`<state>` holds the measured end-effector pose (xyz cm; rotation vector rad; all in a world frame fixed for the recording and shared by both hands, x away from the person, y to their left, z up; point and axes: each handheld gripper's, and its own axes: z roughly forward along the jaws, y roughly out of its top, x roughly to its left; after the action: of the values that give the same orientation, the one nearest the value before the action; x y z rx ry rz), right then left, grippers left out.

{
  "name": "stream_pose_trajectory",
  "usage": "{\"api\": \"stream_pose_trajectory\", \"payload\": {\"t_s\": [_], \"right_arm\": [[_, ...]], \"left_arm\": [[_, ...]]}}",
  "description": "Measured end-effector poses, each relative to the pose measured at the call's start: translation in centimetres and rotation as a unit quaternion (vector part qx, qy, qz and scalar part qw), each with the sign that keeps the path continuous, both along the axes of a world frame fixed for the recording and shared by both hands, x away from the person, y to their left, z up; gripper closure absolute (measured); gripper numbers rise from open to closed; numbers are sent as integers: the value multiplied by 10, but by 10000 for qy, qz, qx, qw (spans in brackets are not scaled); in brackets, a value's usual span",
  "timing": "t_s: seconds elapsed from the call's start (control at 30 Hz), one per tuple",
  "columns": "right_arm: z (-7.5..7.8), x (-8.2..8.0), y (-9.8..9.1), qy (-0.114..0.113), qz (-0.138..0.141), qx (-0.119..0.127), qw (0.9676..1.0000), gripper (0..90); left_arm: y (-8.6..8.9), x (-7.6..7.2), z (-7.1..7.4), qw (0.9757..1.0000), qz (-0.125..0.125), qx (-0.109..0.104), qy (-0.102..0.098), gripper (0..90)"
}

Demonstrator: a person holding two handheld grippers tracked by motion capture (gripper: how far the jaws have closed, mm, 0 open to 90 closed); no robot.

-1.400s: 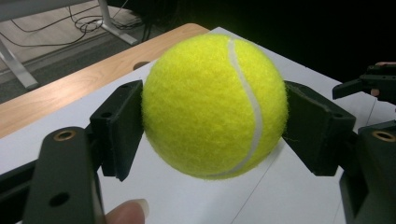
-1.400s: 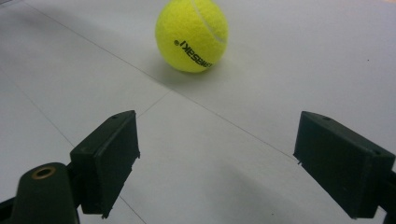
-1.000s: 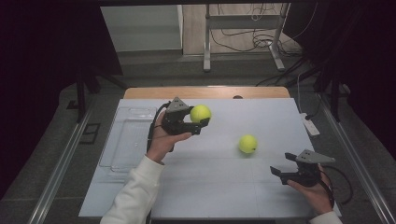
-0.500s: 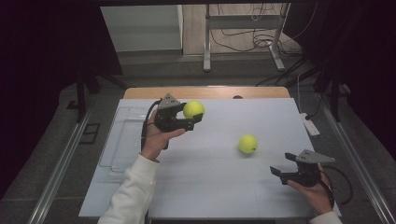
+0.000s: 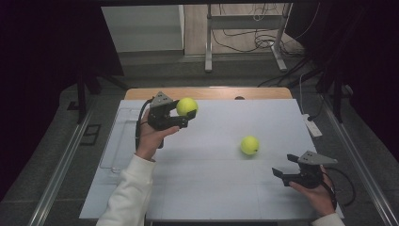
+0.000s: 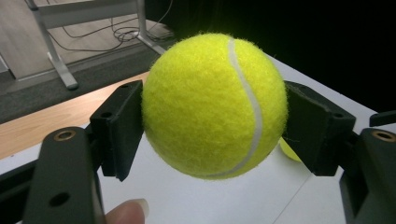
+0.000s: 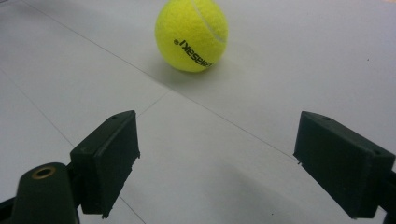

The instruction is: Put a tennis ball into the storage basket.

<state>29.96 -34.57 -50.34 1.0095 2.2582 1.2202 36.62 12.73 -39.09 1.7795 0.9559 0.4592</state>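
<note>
High view: a tennis ball point(image 5: 187, 106) is held clear of the white tabletop point(image 5: 211, 188) by the left gripper point(image 5: 181, 114); a second ball point(image 5: 250, 145) lies ahead of the right gripper point(image 5: 282, 170).

Left gripper view: fingers point(image 6: 119, 126) are clamped on the held ball point(image 6: 215, 105).

Right gripper view: fingers point(image 7: 109, 161) are spread wide (nothing between); "NESAKI" is seemingly printed on the resting ball point(image 7: 191, 33), inverted.

Two balls: one ball point(image 5: 187, 106) in the left gripper point(image 5: 181, 116), clamped between its pads, and a second ball point(image 5: 250, 145) lying on the table point(image 5: 211, 188). Two grippers: the left, and the right gripper point(image 5: 281, 173) with its jaws spread wide and nothing between them. Two hands, one on each gripper. One clear tray point(image 5: 117, 146) at the table's left edge. One small white device point(image 5: 312, 126) at its right edge. One metal frame point(image 5: 244, 33) on the floor beyond.
</note>
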Motion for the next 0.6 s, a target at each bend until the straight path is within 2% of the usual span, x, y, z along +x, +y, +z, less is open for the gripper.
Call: {"api": "stream_pose_trajectory", "payload": {"t_s": [0.6], "right_arm": [[0, 0, 0, 0, -6, -1, 10000, 141]], "left_arm": [[22, 2, 3, 9994, 329, -95, -8, 268]]}}
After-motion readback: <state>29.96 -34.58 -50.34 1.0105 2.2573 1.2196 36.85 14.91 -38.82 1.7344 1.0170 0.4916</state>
